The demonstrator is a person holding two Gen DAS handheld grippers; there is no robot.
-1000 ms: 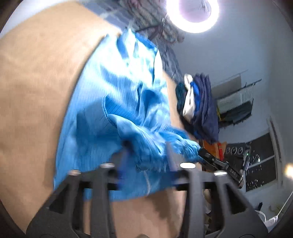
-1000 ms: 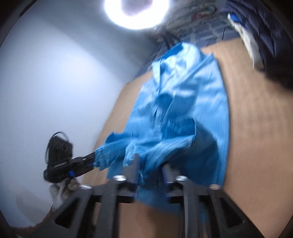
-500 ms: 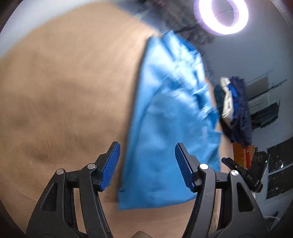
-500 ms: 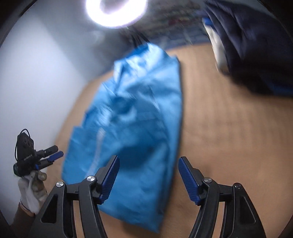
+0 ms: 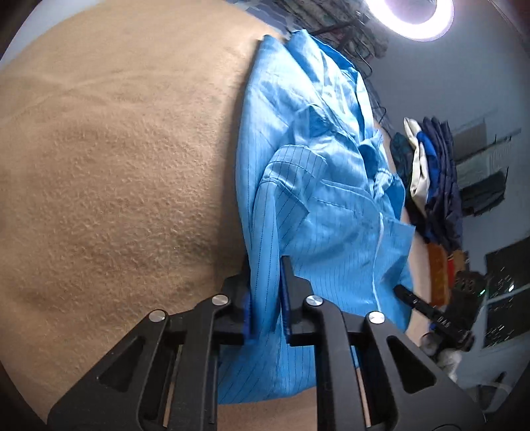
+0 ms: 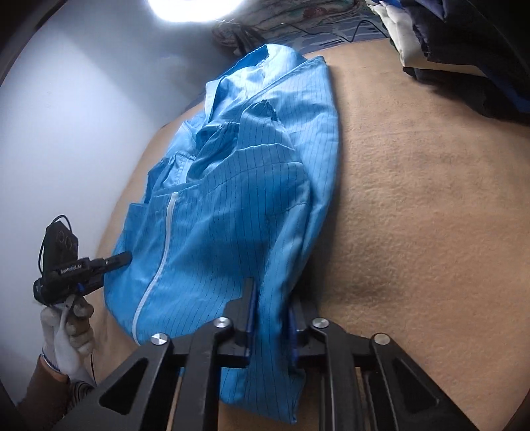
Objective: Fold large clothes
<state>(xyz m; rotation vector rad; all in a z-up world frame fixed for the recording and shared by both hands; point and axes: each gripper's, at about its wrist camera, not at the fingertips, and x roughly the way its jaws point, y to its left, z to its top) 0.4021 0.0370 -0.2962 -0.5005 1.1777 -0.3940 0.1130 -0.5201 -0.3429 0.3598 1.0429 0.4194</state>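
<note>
A blue pinstriped coat [image 5: 314, 205] with a white zipper lies lengthwise on a tan fuzzy surface [image 5: 116, 165], sleeves folded onto its front. In the left wrist view my left gripper [image 5: 266, 291] is closing, with a fold of the coat's near left edge between its blue pads. In the right wrist view my right gripper [image 6: 271, 311] is closing the same way on the near right edge of the coat [image 6: 232, 205]. The left gripper [image 6: 122, 258], in a white-gloved hand [image 6: 66, 328], also shows there at the coat's left edge.
A pile of dark and white clothes [image 5: 434, 179] sits on the right side of the tan surface [image 6: 414, 199], also seen as the pile [image 6: 463, 39] at the top right. A ring light [image 5: 410, 16] glares beyond the coat's collar. A pale wall runs along the left.
A second ago both grippers held bunched fabric; half a second ago both stood wide open above the spread coat. Now both have sunk and closed on its near side edges.
</note>
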